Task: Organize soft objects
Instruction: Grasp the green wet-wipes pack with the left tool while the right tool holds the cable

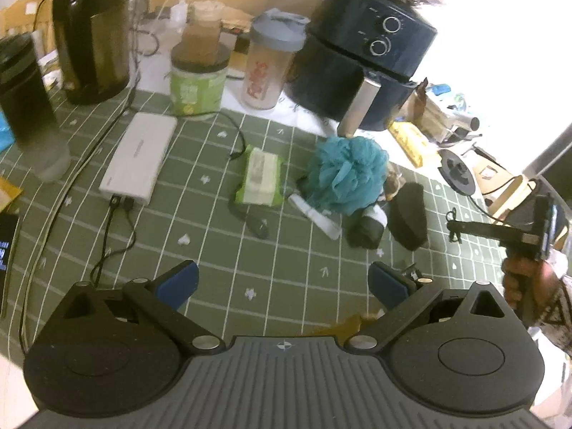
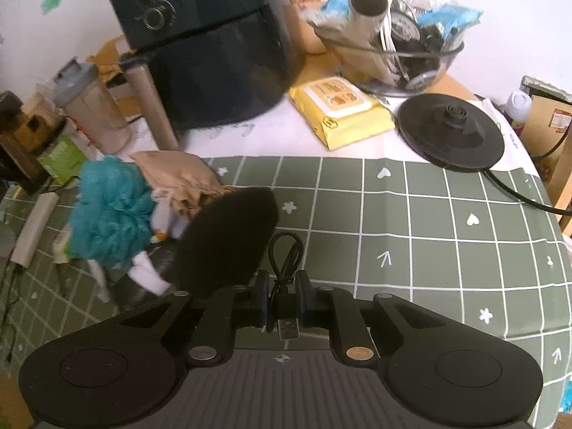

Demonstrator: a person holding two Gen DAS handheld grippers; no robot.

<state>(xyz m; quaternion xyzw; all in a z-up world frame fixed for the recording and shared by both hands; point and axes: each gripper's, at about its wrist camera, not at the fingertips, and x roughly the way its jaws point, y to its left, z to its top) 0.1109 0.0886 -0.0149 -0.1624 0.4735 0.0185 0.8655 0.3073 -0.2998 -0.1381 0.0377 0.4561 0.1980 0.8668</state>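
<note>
My right gripper (image 2: 283, 287) is shut on a short black USB cable (image 2: 284, 268), whose loop sticks out ahead of the pads and whose plug hangs behind them. In the left wrist view that gripper (image 1: 453, 229) shows at the right edge, held by a hand, with the cable (image 1: 454, 218) at its tip above the cloth. A teal bath pouf (image 1: 346, 175) (image 2: 107, 211) lies mid-table beside a black soft pad (image 1: 409, 214) (image 2: 228, 243), a rolled black and white sock (image 1: 368, 227) and a green wipes pack (image 1: 259, 177). My left gripper (image 1: 284, 282) stands open over bare cloth.
A dark air fryer (image 1: 361, 60) (image 2: 207, 43), a shaker bottle (image 1: 268, 64), a green jar (image 1: 196, 85) and a black kettle (image 1: 91, 32) line the back. A white power bank (image 1: 137, 159) lies left with cables. A yellow wipes pack (image 2: 339, 111), kettle base (image 2: 450, 132) and glass bowl (image 2: 404, 57) sit far right.
</note>
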